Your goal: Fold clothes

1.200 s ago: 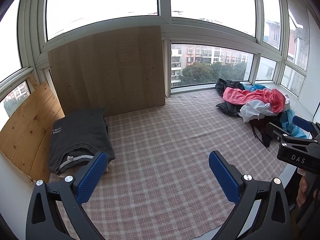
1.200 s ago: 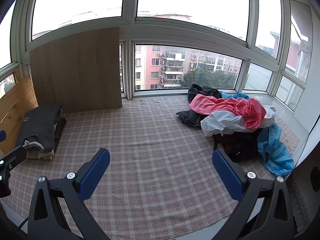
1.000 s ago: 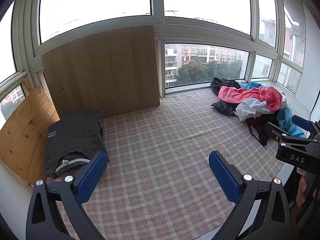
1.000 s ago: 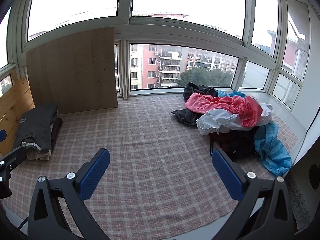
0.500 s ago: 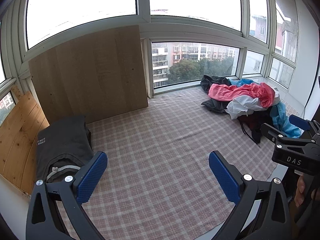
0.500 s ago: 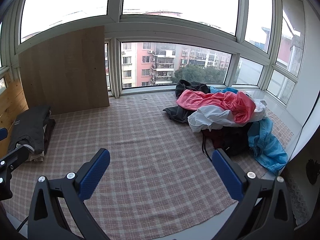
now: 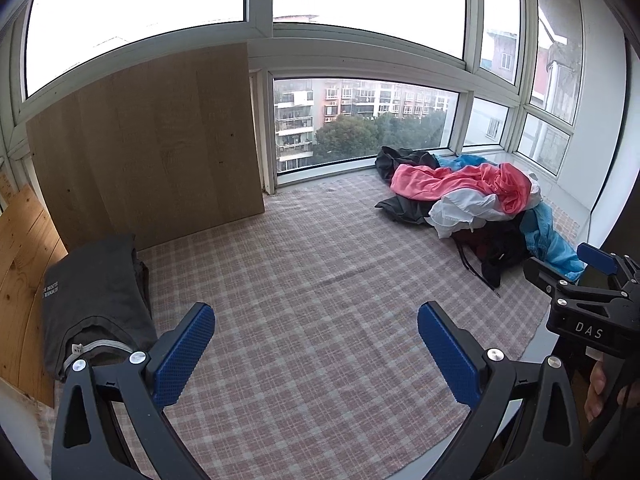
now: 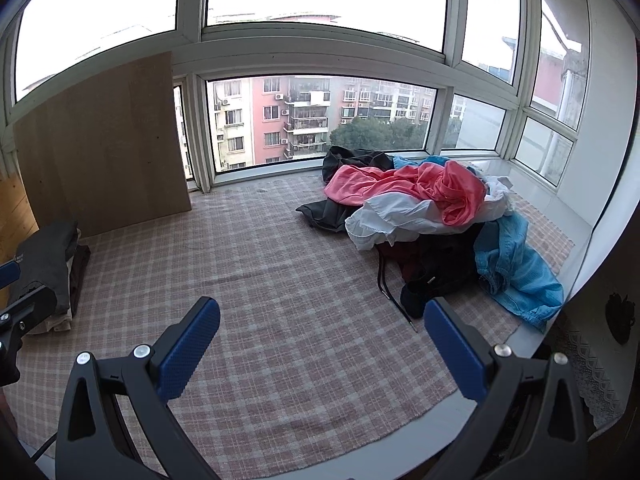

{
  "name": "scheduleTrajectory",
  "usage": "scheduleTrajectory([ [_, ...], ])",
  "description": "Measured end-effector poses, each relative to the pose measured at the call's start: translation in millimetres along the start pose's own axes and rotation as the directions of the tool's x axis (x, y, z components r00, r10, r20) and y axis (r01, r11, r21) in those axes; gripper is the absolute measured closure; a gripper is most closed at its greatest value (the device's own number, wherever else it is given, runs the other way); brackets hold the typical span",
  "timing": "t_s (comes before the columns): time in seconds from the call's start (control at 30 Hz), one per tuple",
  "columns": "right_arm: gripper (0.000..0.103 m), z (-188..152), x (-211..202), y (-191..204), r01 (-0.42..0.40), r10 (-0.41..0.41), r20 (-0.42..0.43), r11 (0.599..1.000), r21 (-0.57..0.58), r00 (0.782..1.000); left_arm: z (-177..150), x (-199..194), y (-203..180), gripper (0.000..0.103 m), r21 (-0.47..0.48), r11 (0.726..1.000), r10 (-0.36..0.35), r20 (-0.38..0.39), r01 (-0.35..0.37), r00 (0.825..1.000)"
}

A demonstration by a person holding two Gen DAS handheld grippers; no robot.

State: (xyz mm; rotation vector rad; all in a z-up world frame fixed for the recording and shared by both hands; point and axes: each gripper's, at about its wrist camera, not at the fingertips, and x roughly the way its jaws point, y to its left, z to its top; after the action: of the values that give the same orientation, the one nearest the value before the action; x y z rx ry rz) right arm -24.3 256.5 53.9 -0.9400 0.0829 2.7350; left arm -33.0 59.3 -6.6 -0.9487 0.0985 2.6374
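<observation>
A heap of unfolded clothes (image 7: pixel 472 200) (image 8: pixel 424 208) lies at the right on a checked cloth (image 7: pixel 320 280) (image 8: pixel 280 280): a pink garment (image 8: pixel 404 188) on top, white, black and a blue one (image 8: pixel 516 268) below. A folded dark grey shirt (image 7: pixel 92 292) (image 8: pixel 44 264) rests on a small stack at the left. My left gripper (image 7: pixel 316 346) hangs open over the cloth's near part, holding nothing. My right gripper (image 8: pixel 322 344) is open too, above the cloth left of the heap; it also shows at the right edge of the left wrist view (image 7: pixel 576 276).
A wooden board (image 7: pixel 148 148) (image 8: pixel 100 148) leans against the windows at the back left. Pine planks (image 7: pixel 24 272) line the left wall. A black drawstring (image 8: pixel 392 292) trails from the heap. A hand (image 7: pixel 600 392) holds the right tool. The white ledge (image 8: pixel 500 360) ends at the near right.
Both views have swung to the right: the folded stack has slid toward the left edge and the heap nearer the centre. Both grippers stay open and empty.
</observation>
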Motion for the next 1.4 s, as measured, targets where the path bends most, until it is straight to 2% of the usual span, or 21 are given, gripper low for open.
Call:
scheduleTrajectory([
  [0.2,0.0,-3,6,-48,-0.045,0.04,0.067,0.996,0.079,0.997,3,16,-13,0.001,0.007,1.0,-0.03,-0.013,0.03,0.999],
  [0.4,0.0,5,29,-117,-0.009,0.001,0.058,0.99,0.14,0.998,7,38,-34,0.001,-0.037,0.998,-0.047,-0.037,0.046,0.998],
  [0.57,0.0,22,60,-191,0.027,-0.033,0.031,0.983,0.181,0.999,17,54,-65,0.001,-0.055,0.998,0.02,-0.045,-0.023,0.999],
  [0.73,0.0,46,85,-267,0.058,-0.072,0.063,0.978,0.199,0.995,41,71,-105,0.001,-0.074,0.996,0.053,-0.054,-0.057,0.997],
  [1.0,0.0,84,117,-365,0.081,-0.123,0.147,0.961,0.264,0.981,80,81,-150,0.001,-0.1,0.983,0.159,0.036,-0.155,0.987],
  [1.1,0.0,95,131,-387,0.092,-0.136,0.156,0.961,0.261,0.978,86,93,-156,0.001,-0.094,0.978,0.186,-0.021,-0.187,0.982],
  [1.27,0.0,114,153,-406,0.11,-0.144,0.159,0.973,0.205,0.977,86,123,-162,0.001,-0.087,0.962,0.248,-0.127,-0.26,0.96],
  [1.4,0.0,126,173,-420,0.112,-0.136,0.142,0.98,0.165,0.98,84,138,-164,0.001,-0.12,0.963,0.222,-0.168,-0.243,0.96],
])
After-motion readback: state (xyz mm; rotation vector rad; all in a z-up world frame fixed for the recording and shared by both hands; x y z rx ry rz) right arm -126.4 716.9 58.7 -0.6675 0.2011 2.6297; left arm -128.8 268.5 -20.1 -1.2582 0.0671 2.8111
